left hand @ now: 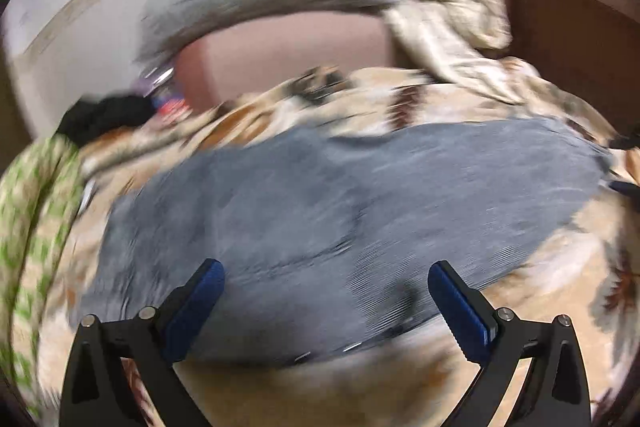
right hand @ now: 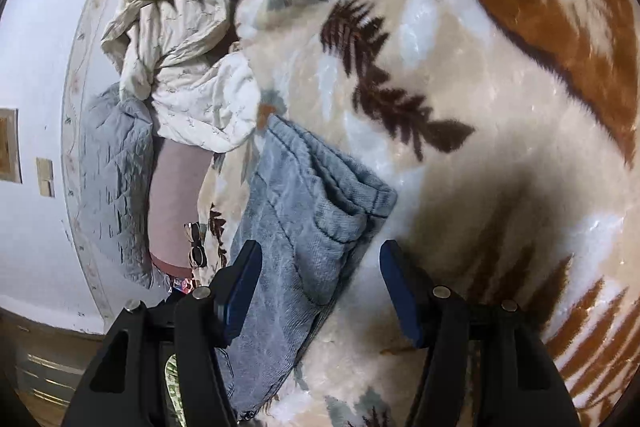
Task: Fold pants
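A patterned blanket (right hand: 460, 187) covered the bed. The grey pants (left hand: 340, 219) lay flat on it, reaching from nine toward three o'clock. The left gripper (left hand: 326, 303) hovered spread wide above them; the right gripper (right hand: 320, 287) stood spread, pinching nothing.

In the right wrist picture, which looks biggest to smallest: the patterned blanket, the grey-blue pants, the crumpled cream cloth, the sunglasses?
1. Patterned blanket, filling most of the view.
2. Grey-blue pants, though nearness to the camera enlarges them.
3. Crumpled cream cloth, close behind the pants, so that order is unsure.
4. Sunglasses, clearly smallest.
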Tool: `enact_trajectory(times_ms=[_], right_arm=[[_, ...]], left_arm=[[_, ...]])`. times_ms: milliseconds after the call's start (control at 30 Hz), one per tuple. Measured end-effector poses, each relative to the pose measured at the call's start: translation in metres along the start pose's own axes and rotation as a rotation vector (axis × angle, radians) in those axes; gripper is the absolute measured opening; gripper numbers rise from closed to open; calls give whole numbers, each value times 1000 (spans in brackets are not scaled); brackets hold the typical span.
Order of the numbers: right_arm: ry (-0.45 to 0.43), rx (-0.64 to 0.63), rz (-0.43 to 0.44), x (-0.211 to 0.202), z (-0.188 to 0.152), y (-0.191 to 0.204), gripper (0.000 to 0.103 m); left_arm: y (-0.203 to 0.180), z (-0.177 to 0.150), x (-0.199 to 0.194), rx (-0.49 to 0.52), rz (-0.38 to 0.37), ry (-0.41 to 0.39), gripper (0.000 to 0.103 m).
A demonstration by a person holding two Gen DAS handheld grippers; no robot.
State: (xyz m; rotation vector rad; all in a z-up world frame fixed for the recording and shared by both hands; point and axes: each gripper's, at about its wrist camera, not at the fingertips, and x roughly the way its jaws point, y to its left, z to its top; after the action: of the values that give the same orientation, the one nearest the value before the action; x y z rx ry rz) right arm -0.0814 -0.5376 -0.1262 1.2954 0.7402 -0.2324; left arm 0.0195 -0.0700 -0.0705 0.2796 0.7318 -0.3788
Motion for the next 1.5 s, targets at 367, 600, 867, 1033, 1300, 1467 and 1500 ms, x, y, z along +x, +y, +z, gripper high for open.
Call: enact_trajectory(times_ms=[367,600,867,1033,1300,1467,1500], right_arm=[[-8,67,40,8,10,-10,63],[47,79,34,16,16,-3,68],[126,140,146,16,26,-18,68],[120,106,139,15,24,-14,68],[88,90,133,14,22,-13,68],[77,46,109,15,20,-7,66],[73,37,102,16,20,-6,62]], left_arm=[[-129,143,55,290,-271,67,103],[-211,193,115,408,-391,142,103],[-291,209,175,558,-492,231,80],[-305,208,200,566,-558,313,50],[-319,206,209,631,-627,346,53],[-308,218,211,562,-647,334,53],[-309,216,212,579,-645,335,53]])
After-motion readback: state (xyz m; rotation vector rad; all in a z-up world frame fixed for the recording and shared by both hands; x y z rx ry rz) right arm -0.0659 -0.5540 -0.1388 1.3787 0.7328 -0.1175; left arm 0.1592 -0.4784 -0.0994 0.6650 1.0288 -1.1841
